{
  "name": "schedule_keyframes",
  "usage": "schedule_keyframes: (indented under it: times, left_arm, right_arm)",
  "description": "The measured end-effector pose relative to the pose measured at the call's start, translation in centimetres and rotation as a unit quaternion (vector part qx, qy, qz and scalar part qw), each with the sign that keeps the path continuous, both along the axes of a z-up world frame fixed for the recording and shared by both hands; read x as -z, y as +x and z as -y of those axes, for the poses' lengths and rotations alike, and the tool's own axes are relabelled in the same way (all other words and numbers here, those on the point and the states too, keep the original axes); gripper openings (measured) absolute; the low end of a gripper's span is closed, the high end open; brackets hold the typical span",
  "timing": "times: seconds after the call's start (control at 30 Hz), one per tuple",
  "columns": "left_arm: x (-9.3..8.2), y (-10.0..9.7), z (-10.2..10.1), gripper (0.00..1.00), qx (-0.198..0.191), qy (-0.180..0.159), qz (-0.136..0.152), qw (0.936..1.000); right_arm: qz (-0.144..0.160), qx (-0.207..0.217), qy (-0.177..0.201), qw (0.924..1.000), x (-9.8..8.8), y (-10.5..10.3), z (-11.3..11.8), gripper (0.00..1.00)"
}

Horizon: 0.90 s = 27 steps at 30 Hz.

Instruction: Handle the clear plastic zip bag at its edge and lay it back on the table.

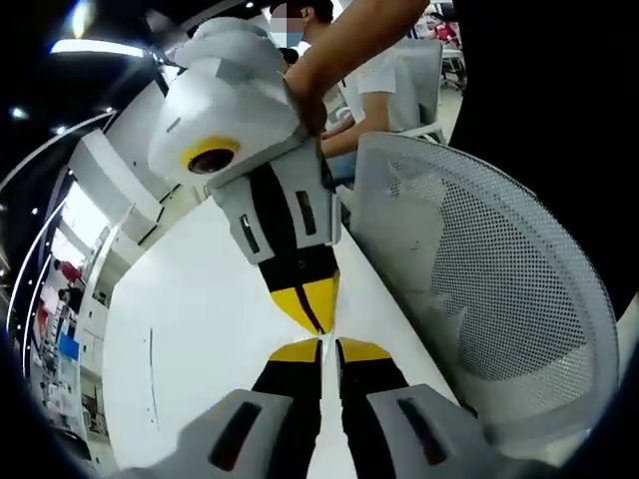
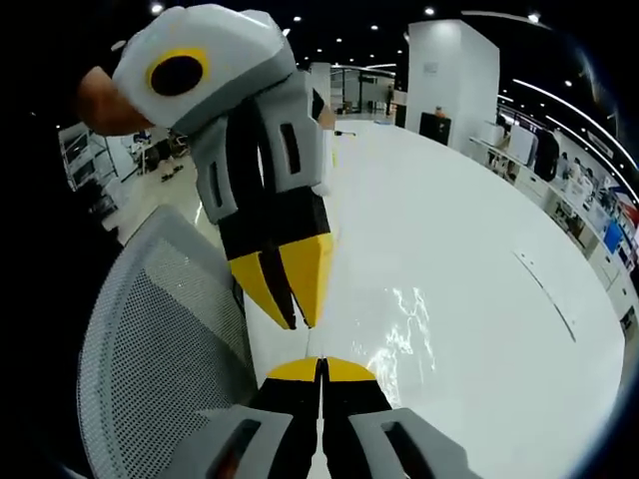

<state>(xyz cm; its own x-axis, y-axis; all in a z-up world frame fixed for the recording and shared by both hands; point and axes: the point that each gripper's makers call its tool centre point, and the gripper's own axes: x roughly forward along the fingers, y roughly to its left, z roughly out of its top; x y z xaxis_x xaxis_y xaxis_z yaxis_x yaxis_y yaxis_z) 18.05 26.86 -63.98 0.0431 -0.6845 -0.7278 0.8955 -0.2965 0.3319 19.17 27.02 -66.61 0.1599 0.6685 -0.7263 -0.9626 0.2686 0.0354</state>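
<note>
— zip bag, clear plastic: entry wanted. start at the tools and work out.

— item one, right gripper [image 2: 321, 367]: yellow-tipped jaws pressed together, no gap to speak of. item two, left gripper [image 1: 329, 347]: jaws likewise closed, tips pointing down toward the right one's tips, the two nearly nose to nose. whether either has film caught between its tips i cannot tell; the plastic is too clear to read there.

— and the zip bag [image 2: 404, 324] itself?

— seen in the right gripper view as a patch of wrinkled glints on the white table [image 2: 499, 230], just beside the right gripper's tips and below the left one's. it looks to be lying flat or nearly so. its outline is not legible.

— surroundings?

— grey mesh chair [image 1: 499, 289] close against the table's near edge, beside both tools. a hand [image 1: 310, 85] on the right gripper's body.

— handling note for the step?

— judged as the lay-down stage. keep both tips low to the tabletop, take only the very edge of the film, and let it settle before parting the jaws, since thin plastic tends to cling and lift again. draw each tool straight back along its own jaws, away from the chair, so nothing drags the bag toward the table's edge.
</note>
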Motion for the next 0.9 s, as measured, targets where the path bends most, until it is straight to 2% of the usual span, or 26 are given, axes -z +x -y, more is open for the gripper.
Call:
schedule_keyframes:
  times: [0.43,0.6,0.9]
  left_arm:
    - [1.7,0.3,-0.2,0.00,0.011,0.035,0.030,0.9989]
    - [1.7,0.2,-0.3,0.00,0.018,0.033,0.049,0.9981]
    - [1.9,-0.3,-0.4,0.00,0.016,0.031,0.051,0.9981]
  right_arm:
    - [-0.007,0.005,0.000,1.0000,-0.2,-0.1,-0.2,0.00]
    - [-0.011,0.016,0.004,0.9998,-0.3,0.0,0.0,0.00]
    - [-0.009,0.030,0.005,0.9995,-0.5,0.4,0.1,0.00]
